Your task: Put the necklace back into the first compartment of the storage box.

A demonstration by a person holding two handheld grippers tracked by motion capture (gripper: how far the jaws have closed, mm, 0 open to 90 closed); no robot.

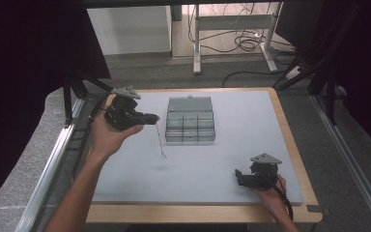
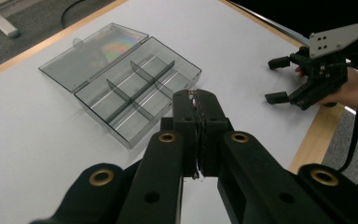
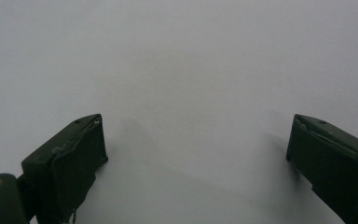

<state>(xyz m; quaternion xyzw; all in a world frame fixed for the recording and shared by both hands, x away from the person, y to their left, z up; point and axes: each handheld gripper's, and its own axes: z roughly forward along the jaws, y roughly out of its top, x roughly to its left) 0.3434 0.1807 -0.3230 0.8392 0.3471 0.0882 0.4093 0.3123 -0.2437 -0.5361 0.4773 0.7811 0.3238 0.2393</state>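
A thin wire (image 1: 160, 140) is hanging from the left gripper (image 1: 150, 117), whose jaws are pressing together on its top end; the strand is dangling just to the left of the clear compartment box (image 1: 190, 126), its frayed lower tip hovering above the white mat (image 1: 222, 169). In the left gripper view only a sliver of the wire (image 2: 196, 100) is showing between the clamped pads, so its colour and make are staying hard to judge. No brand, label or writing is readable anywhere; the only marking on the box is a rainbow sheen playing on its flipped-back lid (image 2: 93, 55).

The box is lying open, lid hinged away on its far side, dividers splitting the tray into small cells that are looking empty, though the smoky plastic is making this uncertain. The left hand (image 1: 107, 137) is holding its gripper raised to the left of the box.

Well apart from the box, toward the near right corner of the mat, the right gripper (image 1: 240, 176) is resting low with its jaws spread wide and nothing between them; the right gripper view is showing bare mat (image 3: 182, 70) between the two black pads. The right hand (image 1: 273, 193) is partly cut off by the frame edge. Beyond the box, past the wooden table edge (image 1: 290, 140), cables (image 1: 244, 43) are lying tangled on the floor around a desk leg.
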